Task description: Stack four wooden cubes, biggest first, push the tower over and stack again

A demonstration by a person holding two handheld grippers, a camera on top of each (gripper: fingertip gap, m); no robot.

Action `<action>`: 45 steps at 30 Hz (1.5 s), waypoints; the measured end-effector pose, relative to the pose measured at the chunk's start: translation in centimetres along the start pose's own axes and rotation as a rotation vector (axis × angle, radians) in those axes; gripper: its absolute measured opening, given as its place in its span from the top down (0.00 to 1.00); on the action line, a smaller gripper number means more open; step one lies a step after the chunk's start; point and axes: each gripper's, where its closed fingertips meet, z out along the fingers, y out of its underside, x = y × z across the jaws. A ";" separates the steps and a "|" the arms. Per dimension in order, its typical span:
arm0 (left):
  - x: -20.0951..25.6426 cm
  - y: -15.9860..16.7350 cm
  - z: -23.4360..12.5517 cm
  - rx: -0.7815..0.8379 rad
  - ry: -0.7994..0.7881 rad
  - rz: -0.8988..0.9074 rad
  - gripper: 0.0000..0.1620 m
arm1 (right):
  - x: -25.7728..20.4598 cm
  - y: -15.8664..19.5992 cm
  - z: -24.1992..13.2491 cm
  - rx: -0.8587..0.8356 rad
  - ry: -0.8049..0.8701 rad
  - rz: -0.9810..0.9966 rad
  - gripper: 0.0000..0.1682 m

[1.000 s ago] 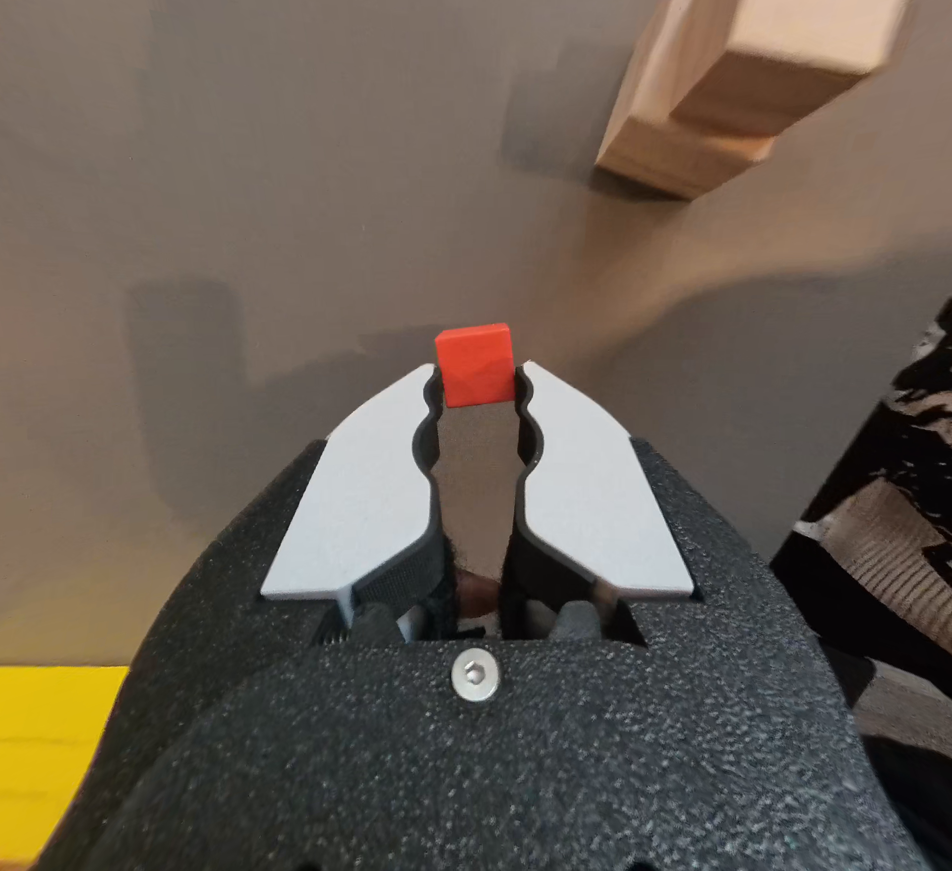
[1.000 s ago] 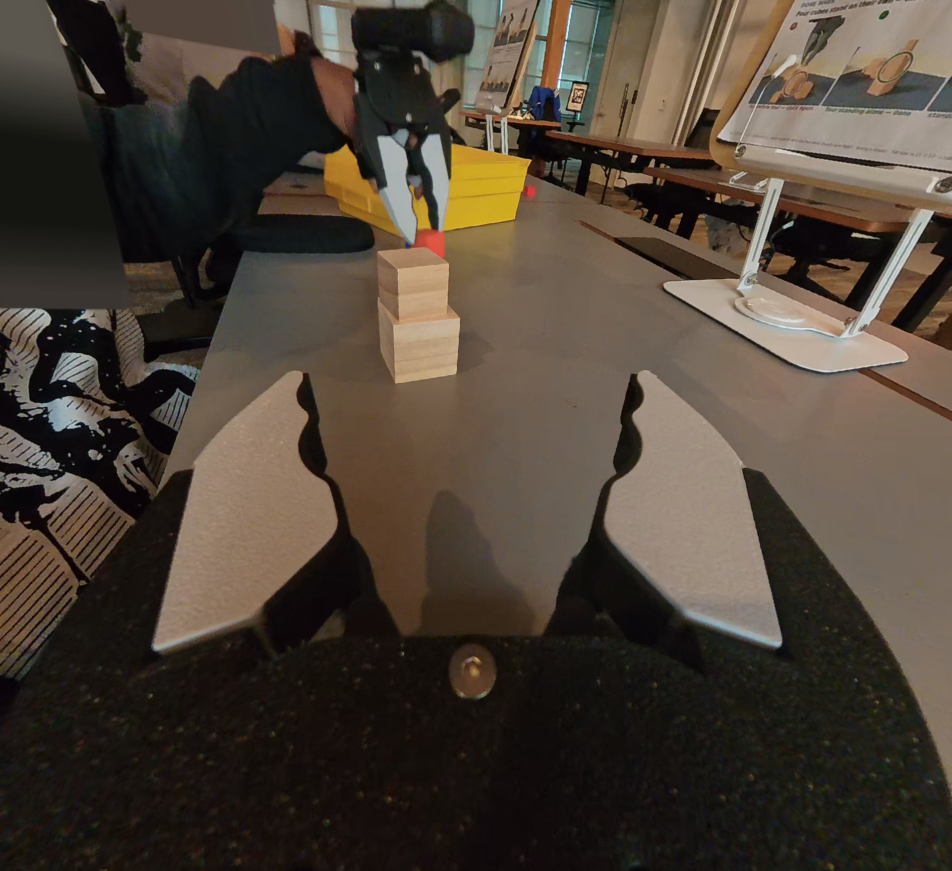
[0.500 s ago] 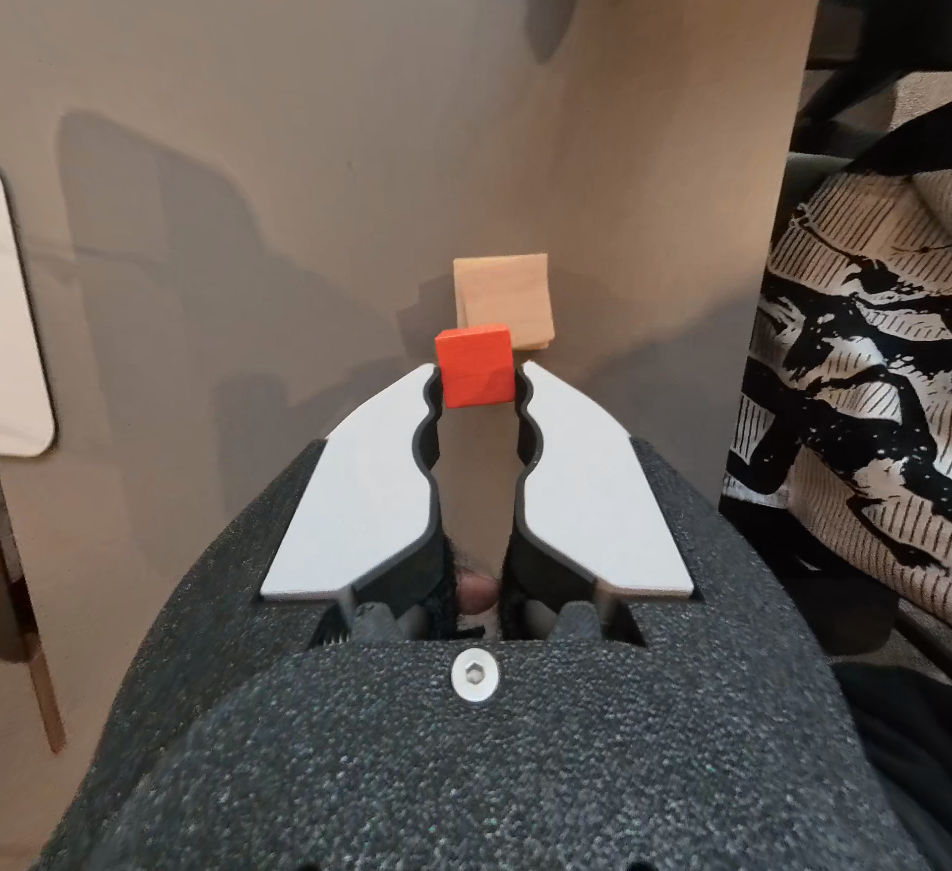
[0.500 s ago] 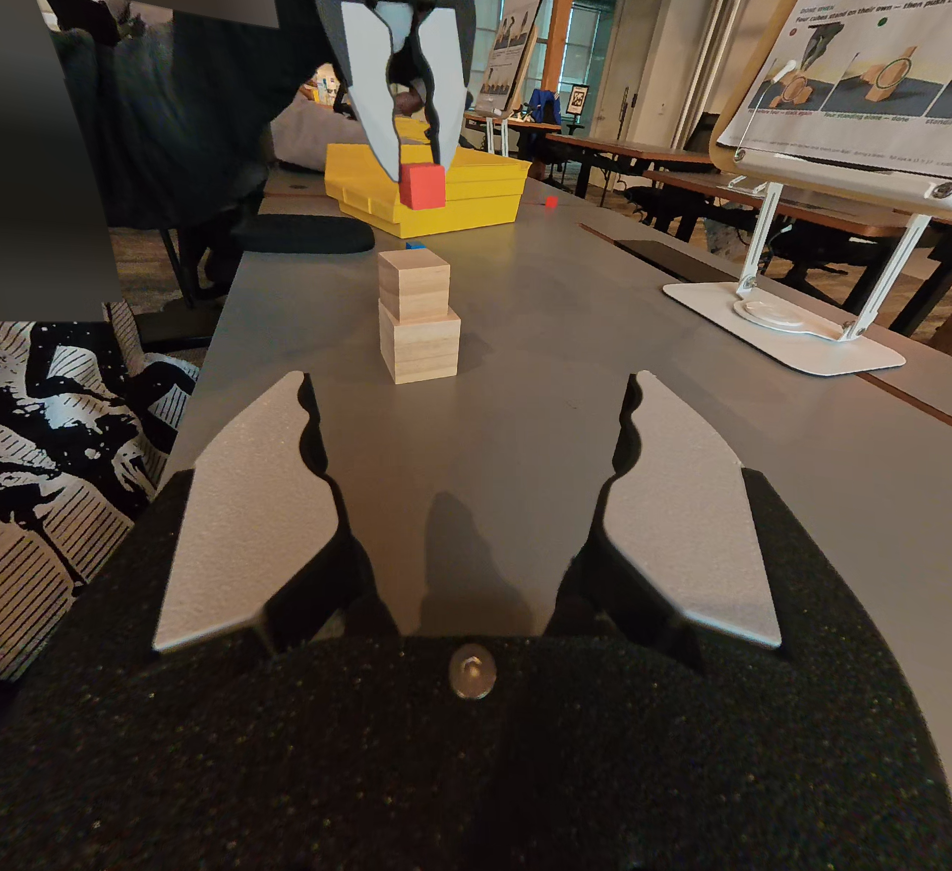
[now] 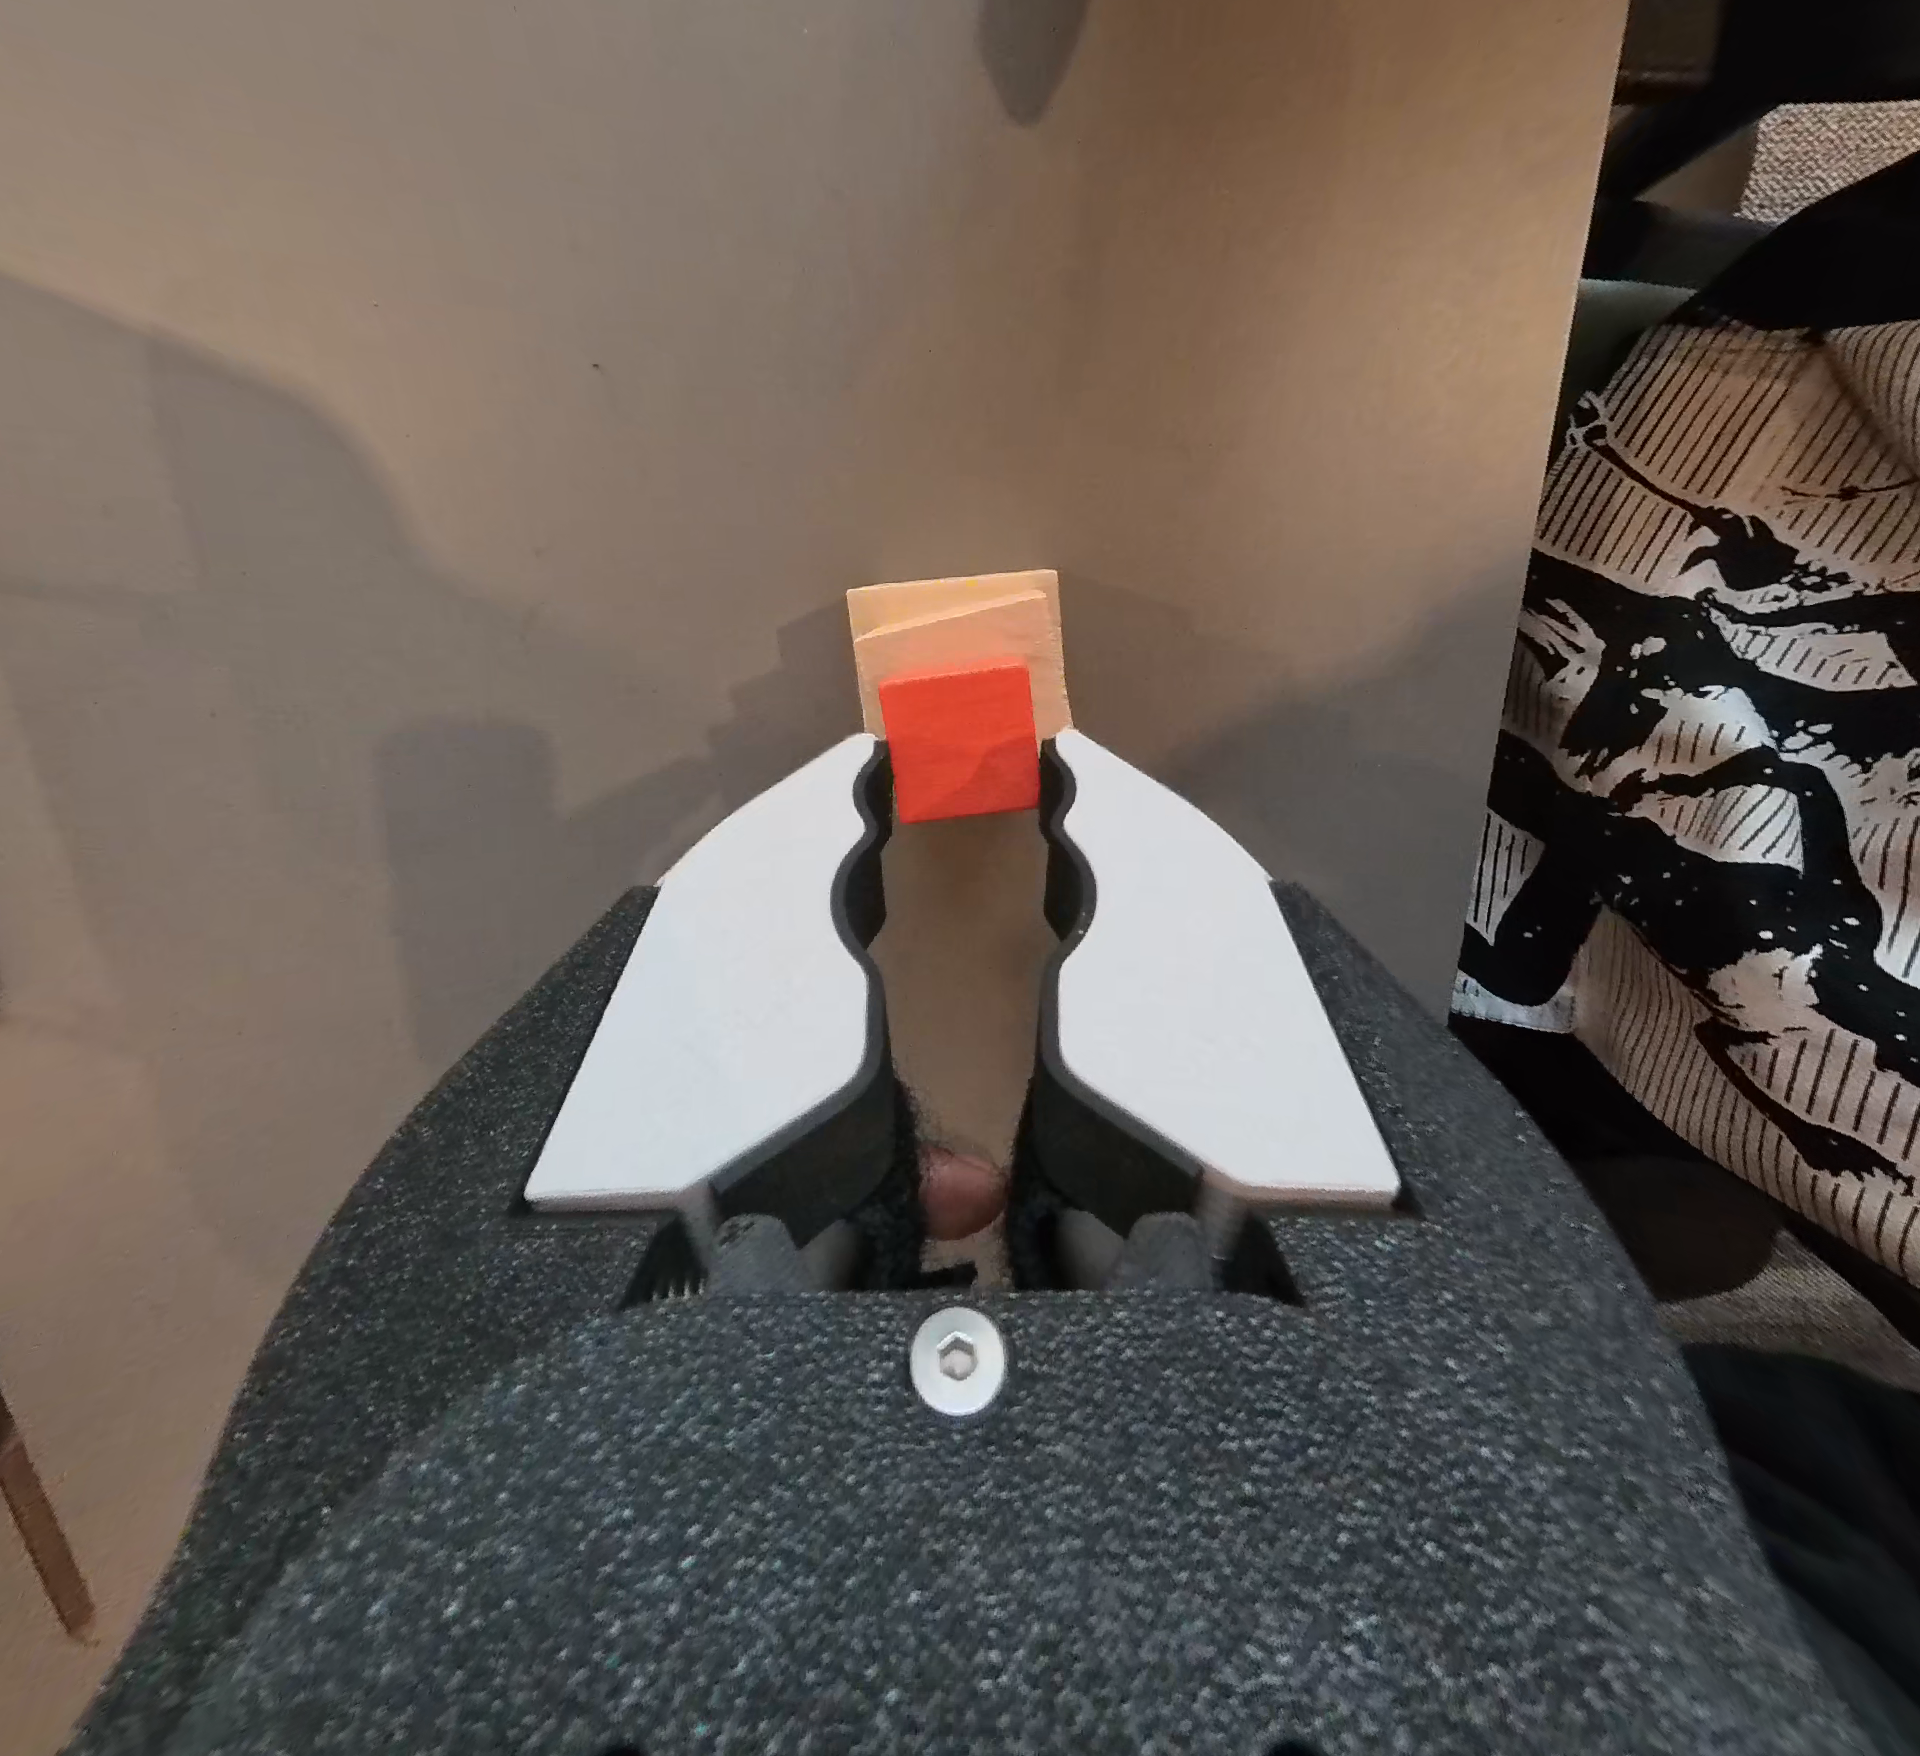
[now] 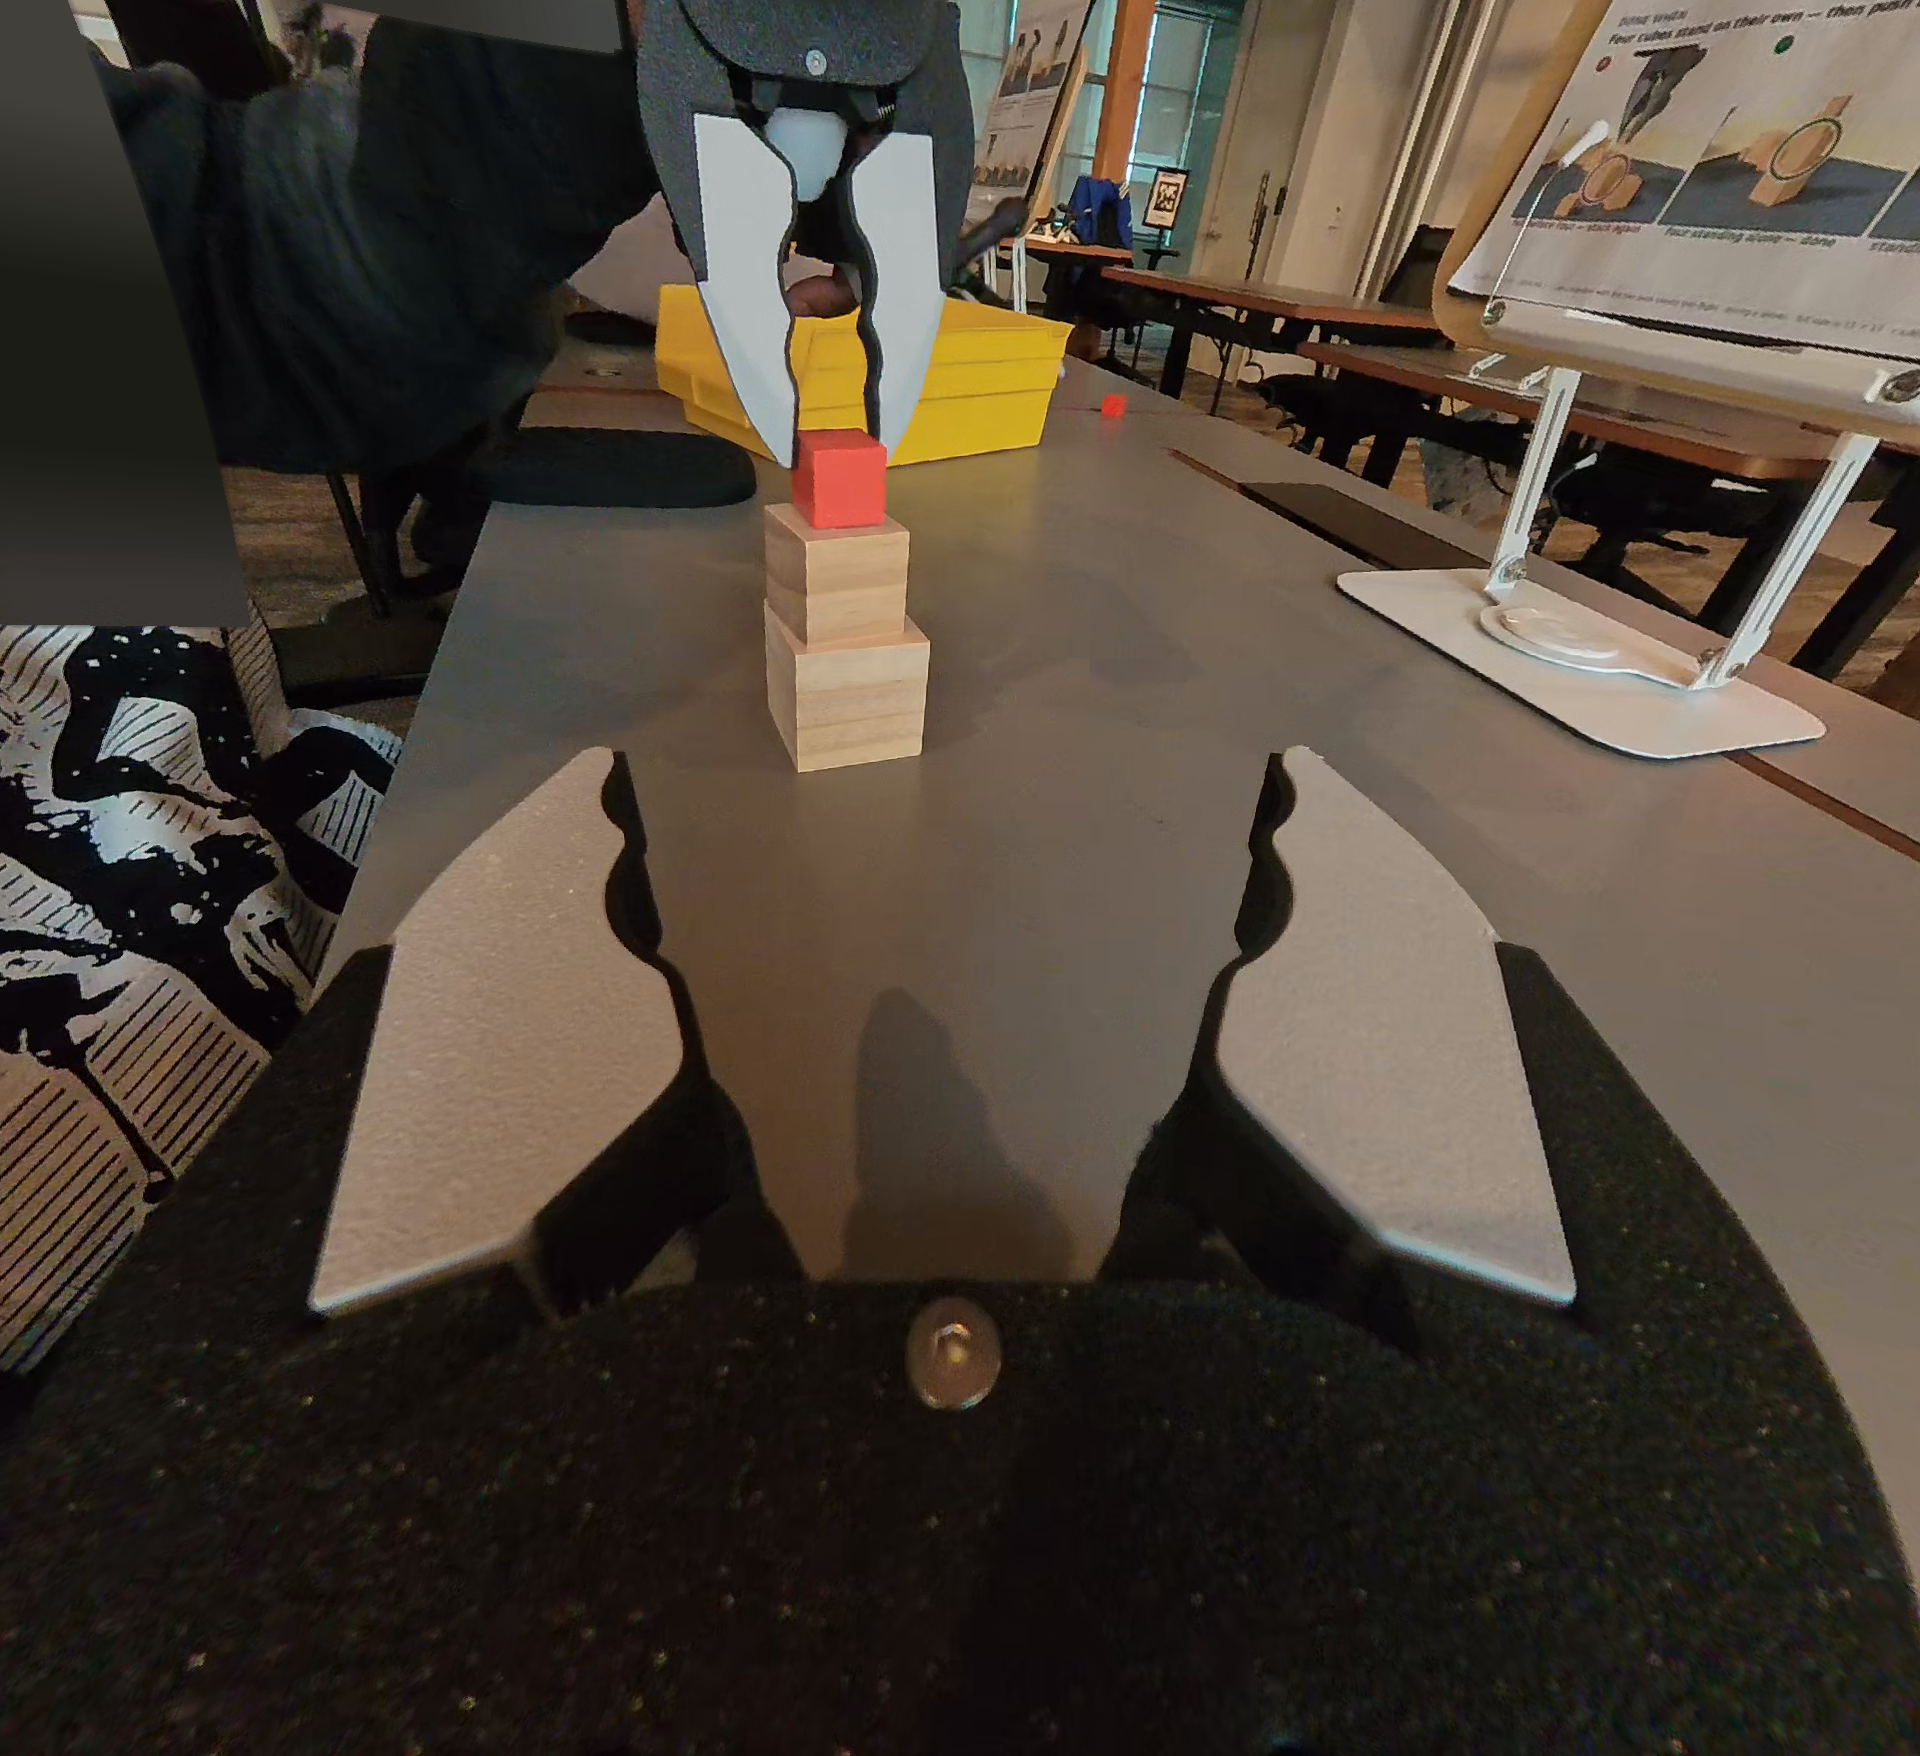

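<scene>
Your left gripper (image 6: 831, 444) pinches the red cube (image 6: 840, 479) by opposite flat sides, on or just above the two-block stack (image 6: 844, 641). It looks light, rigid, slick: release gently. Right gripper (image 6: 951, 885) jaws spread, empty.

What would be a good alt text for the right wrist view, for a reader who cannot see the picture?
The left gripper lowers a red cube onto a stack of two wooden cubes, the smaller cube on the bigger cube, on a grey table. In front, the right gripper is open and empty; a yellow bin stands behind.
</scene>
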 end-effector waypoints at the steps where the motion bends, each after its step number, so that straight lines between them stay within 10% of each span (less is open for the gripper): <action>1: 0.0 0.0 0.0 0.002 -0.001 0.001 0.84 | 0.0 0.0 0.0 0.000 0.000 0.001 0.34; 7: -0.1 -0.2 0.0 0.011 -0.013 0.000 0.83 | 0.0 0.0 0.0 0.001 0.002 0.001 0.34; 15: -1.2 1.5 -2.4 0.046 -0.076 -0.068 0.57 | 0.0 0.0 0.0 0.004 0.002 0.001 0.34; 29: -4.8 21.2 -3.7 -0.318 -0.218 -0.290 0.59 | 0.0 0.2 0.1 -0.012 0.002 -0.004 0.35; 45: -4.9 27.7 0.4 -0.436 -0.175 -0.285 0.69 | 0.0 0.1 0.1 -0.011 0.005 0.000 0.35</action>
